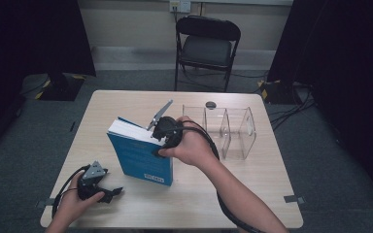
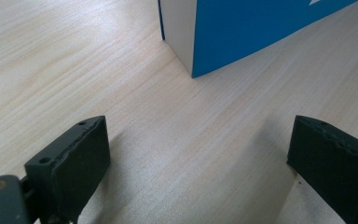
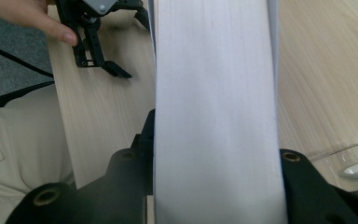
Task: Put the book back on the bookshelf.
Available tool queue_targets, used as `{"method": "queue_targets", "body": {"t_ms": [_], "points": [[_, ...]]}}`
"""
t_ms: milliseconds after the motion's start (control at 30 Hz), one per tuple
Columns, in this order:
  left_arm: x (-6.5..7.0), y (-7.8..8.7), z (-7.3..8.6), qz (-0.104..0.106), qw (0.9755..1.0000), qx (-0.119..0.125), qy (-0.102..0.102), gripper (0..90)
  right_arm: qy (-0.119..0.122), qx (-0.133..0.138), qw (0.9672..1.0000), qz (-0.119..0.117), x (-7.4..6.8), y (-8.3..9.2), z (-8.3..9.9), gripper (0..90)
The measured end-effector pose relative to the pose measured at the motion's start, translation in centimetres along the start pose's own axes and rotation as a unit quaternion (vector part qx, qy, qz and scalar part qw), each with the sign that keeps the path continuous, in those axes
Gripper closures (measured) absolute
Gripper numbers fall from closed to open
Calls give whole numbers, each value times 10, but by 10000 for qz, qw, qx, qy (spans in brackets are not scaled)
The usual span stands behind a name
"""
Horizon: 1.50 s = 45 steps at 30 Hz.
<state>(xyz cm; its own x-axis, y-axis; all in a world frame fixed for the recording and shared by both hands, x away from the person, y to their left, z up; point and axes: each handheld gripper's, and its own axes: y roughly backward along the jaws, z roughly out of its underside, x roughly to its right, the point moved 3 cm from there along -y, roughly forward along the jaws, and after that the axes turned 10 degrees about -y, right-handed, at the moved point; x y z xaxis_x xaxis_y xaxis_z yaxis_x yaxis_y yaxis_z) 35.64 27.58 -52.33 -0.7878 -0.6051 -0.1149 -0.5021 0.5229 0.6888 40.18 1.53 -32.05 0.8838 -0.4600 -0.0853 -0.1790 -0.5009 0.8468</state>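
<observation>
Overhead, right hand-held gripper [image 1: 161, 137] clamped on upright blue book [image 1: 143, 160].

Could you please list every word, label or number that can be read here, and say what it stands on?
No text can be read.
Blue book, held upright by the right claw: small white marks near the cover's bottom edge, too small and blurred to read.
Wall plate behind the chair: no readable marking.
</observation>
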Motion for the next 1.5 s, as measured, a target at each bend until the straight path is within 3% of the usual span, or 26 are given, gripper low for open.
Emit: {"method": "queue_targets", "body": {"t_ms": [533, 733, 933, 1267, 1500], "points": [[0, 0, 0, 0, 10000, -1, -2, 52, 21, 98, 10000, -3, 0, 0, 2, 621], [0, 0, 0, 0, 10000, 1, -3, 52, -202, 101, 9997, 76, -4, 0, 2, 627], [0, 0, 0, 0, 10000, 0, -3, 52, -197, 157, 9997, 56, -4, 1, 3, 627], [0, 0, 0, 1, 10000, 1, -3, 52, -237, 285, 9992, 135, -3, 12, 6, 629], [0, 0, 0, 4, 10000, 0, -1, 52, -463, 338, 9982, 183, 4, 26, 14, 630]]}}
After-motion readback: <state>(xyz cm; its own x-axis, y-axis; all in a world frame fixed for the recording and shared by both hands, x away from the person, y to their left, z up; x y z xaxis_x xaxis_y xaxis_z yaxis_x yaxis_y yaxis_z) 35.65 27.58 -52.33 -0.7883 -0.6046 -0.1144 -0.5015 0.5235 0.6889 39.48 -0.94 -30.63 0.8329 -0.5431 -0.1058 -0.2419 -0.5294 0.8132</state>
